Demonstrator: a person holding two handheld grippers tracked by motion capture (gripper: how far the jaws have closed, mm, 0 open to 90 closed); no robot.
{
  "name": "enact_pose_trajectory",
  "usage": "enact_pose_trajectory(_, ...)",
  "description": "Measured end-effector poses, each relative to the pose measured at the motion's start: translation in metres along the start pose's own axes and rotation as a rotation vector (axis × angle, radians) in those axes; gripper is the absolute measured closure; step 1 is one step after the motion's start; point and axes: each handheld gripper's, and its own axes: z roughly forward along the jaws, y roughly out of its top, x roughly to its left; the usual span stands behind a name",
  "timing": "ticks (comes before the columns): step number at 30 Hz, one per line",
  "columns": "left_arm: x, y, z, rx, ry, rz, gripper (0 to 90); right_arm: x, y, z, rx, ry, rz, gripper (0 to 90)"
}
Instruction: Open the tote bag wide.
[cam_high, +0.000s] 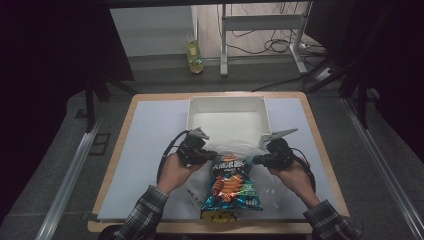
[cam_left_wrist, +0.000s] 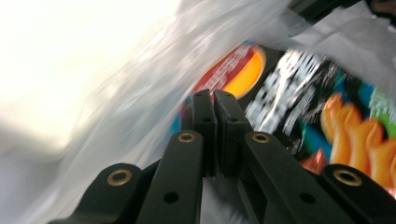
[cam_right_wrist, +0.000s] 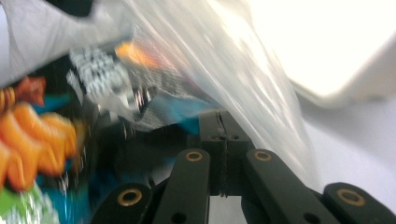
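Left gripper is clamped on the left edge of a clear plastic bag; between the grippers, the snack packet hangs inside it, its bottom on the table. Right gripper is clamped on the bag's right edge. Bagging is judged done; transfer to the white box beyond both grippers seems outstanding.

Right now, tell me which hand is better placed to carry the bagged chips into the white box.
Right, probably. The right gripper sits just below the white box near corner, while the left gripper is slightly farther off. Both are shut on the clear bag around the chip packet, so both likely move together.
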Motion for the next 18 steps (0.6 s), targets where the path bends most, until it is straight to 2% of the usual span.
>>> enact_pose_trajectory(2,0.001,0.005,0.015,0.04,0.043,0.023,87.1,0.001,0.007,0.009,0.006,-0.008,-0.014,89.3)
enact_pose_trajectory(3,0.004,0.006,0.024,0.058,0.079,0.029,87.0,0.0,0.01,0.013,0.011,-0.034,-0.027,89.3)
enact_pose_trajectory(4,0.008,0.006,0.031,0.075,0.105,0.018,87.1,-0.002,0.012,0.017,0.019,-0.071,-0.039,89.3)
enact_pose_trajectory(7,0.024,0.002,0.044,0.097,0.158,-0.027,87.3,-0.014,0.014,0.028,0.037,-0.095,-0.01,89.3)
enact_pose_trajectory(9,0.032,-0.002,0.048,0.104,0.19,-0.043,87.7,-0.022,0.012,0.033,0.05,-0.127,-0.004,89.3)
enact_pose_trajectory(12,0.039,-0.009,0.05,0.128,0.216,-0.047,88.1,-0.031,0.007,0.039,0.068,-0.145,0.013,89.4)
enact_pose_trajectory(14,0.042,-0.013,0.049,0.122,0.204,-0.062,88.8,-0.035,0.004,0.041,0.078,-0.158,0.022,89.4)
enact_pose_trajectory(17,0.042,-0.018,0.048,0.142,0.229,-0.051,88.8,-0.039,-0.001,0.042,0.108,-0.196,0.015,89.5)
enact_pose_trajectory(18,0.044,-0.021,0.048,0.148,0.222,-0.052,88.8,-0.04,-0.003,0.043,0.117,-0.2,0.014,89.5)
